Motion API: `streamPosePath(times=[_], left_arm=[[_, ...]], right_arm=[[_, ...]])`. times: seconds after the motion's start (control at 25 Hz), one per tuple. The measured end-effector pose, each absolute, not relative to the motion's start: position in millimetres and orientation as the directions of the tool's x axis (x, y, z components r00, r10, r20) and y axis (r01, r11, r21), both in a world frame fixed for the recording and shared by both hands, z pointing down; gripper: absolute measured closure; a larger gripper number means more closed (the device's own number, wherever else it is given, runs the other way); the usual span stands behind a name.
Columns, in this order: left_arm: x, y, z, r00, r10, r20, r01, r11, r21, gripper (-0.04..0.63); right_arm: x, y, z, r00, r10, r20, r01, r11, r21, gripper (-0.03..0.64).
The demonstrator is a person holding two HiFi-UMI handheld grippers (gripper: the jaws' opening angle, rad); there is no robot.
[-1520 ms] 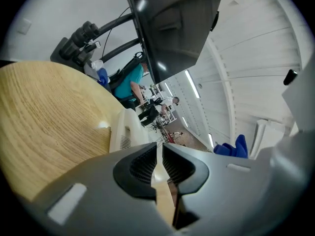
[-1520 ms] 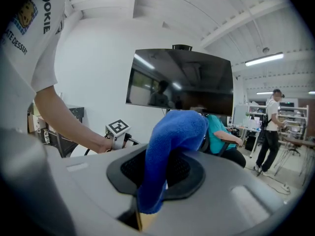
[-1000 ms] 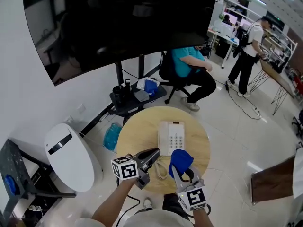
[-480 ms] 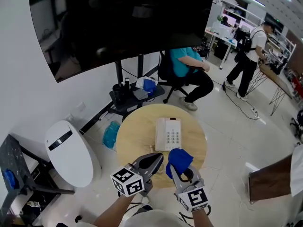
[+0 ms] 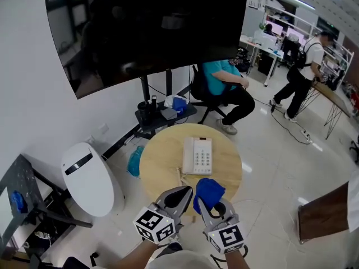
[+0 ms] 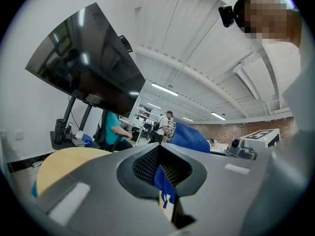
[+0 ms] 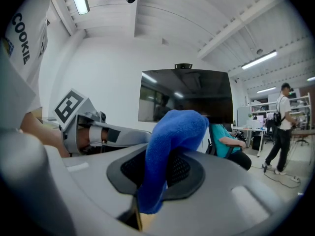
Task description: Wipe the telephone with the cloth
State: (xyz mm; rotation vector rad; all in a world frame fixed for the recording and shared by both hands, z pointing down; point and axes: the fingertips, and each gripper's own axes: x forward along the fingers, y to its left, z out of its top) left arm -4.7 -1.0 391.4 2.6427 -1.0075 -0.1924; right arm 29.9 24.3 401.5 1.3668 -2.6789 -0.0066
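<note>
Tel. (image 5: pixel 197 156) lies flat near the table centre, well ahead of both grippers, long axis running away from the person. Right gripper (image 5: pixel 206 205) is clamped on the blue cloth (image 5: pixel 208 192), which bulges above the jaws, approx. in line w/ the tel.'s near end; judged the better placed for the wipe. Left gripper (image 5: pixel 180 198) is held just beside it, jaws pressed together; a small blue shred is noted at the seam, origin not determinable. Tel. is not touched by either. Surface: round wooden table (image 5: pixel 160 164). Room: large dark screen (image 5: pixel 151 27) on a stand behind; one seated person and one standing person beyond.
</note>
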Motion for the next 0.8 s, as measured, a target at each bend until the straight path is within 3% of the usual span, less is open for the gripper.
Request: streamPosePath(times=[0.8], left_arm=[[25,81,379,0.7,-0.715,0.002,-0.695,-0.68,0.234,0.603]], right_arm=[[62,100,396,-0.572,-0.815,0.092,-0.816,0.577,0.035,0.557]])
